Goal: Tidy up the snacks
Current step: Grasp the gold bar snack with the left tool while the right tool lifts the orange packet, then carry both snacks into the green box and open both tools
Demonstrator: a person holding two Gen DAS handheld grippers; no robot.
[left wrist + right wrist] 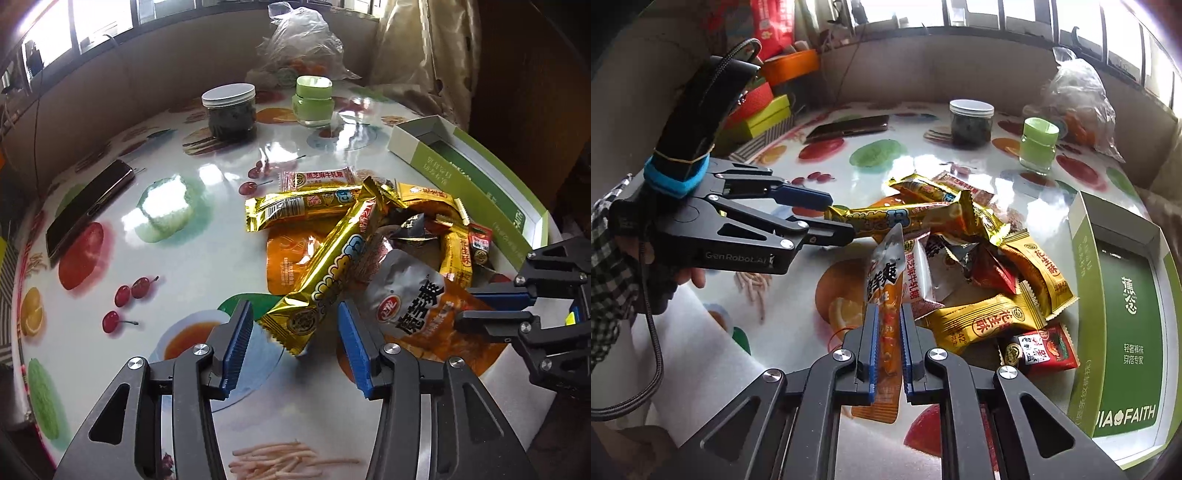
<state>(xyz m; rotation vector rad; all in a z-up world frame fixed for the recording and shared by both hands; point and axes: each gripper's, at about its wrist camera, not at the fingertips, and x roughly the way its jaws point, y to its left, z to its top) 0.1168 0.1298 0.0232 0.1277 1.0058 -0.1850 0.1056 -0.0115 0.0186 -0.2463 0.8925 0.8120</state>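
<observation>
While the right claw pinched an orange pouch, only the left view showed the left claw spread around a gold bar.

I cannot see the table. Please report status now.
Right gripper shut on orange pouch. Left gripper open around gold bar. Snack pile loose; green box beside it.
</observation>
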